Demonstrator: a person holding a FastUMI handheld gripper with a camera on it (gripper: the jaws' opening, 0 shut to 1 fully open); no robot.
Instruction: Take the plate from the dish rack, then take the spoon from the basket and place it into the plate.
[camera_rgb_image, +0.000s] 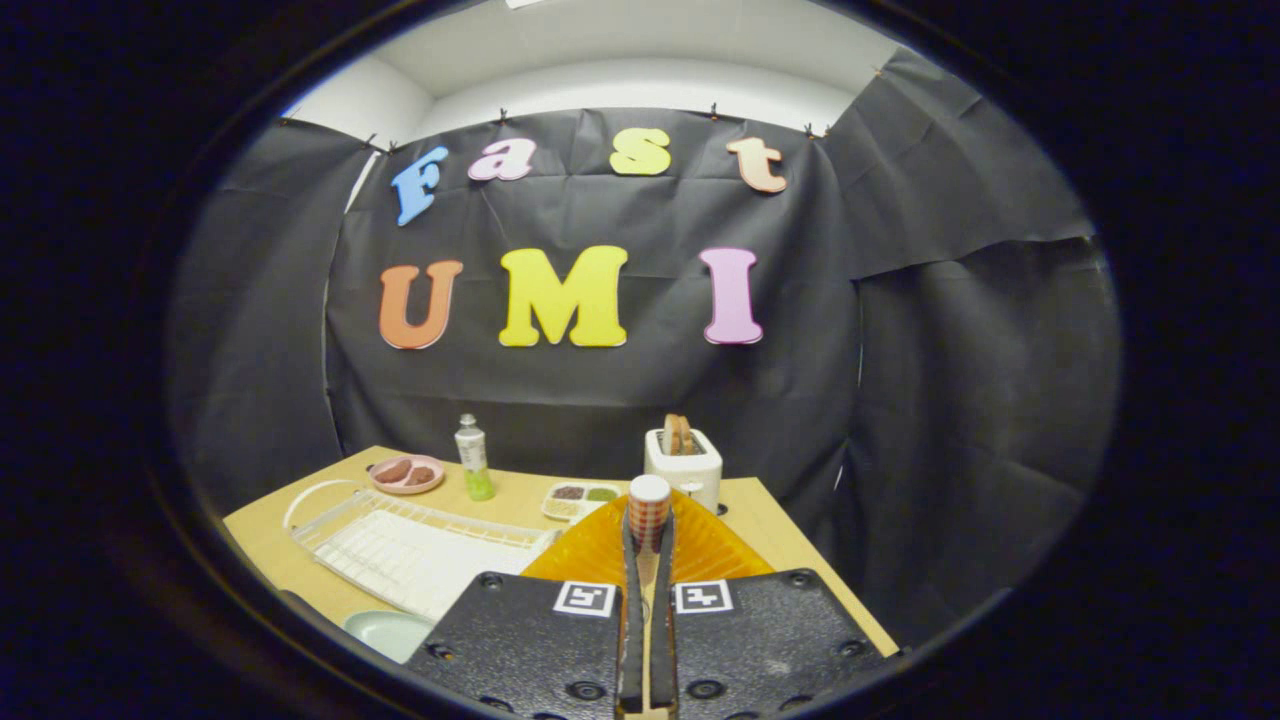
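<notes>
Spoon (649, 520), its checked handle with a white tip, is clamped between the nearly closed fingers of the hand-held gripper (648, 560), above the orange basket (700, 550). Plate (385, 630) lies at the desk's (500, 495) near left edge beside the dish rack (420, 550); I would carry the spoon level over it and release low.

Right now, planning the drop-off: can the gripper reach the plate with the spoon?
Probably yes. The gripper looks shut on the spoon over the basket; the plate lies close beside the fingers, with nothing between.
</notes>
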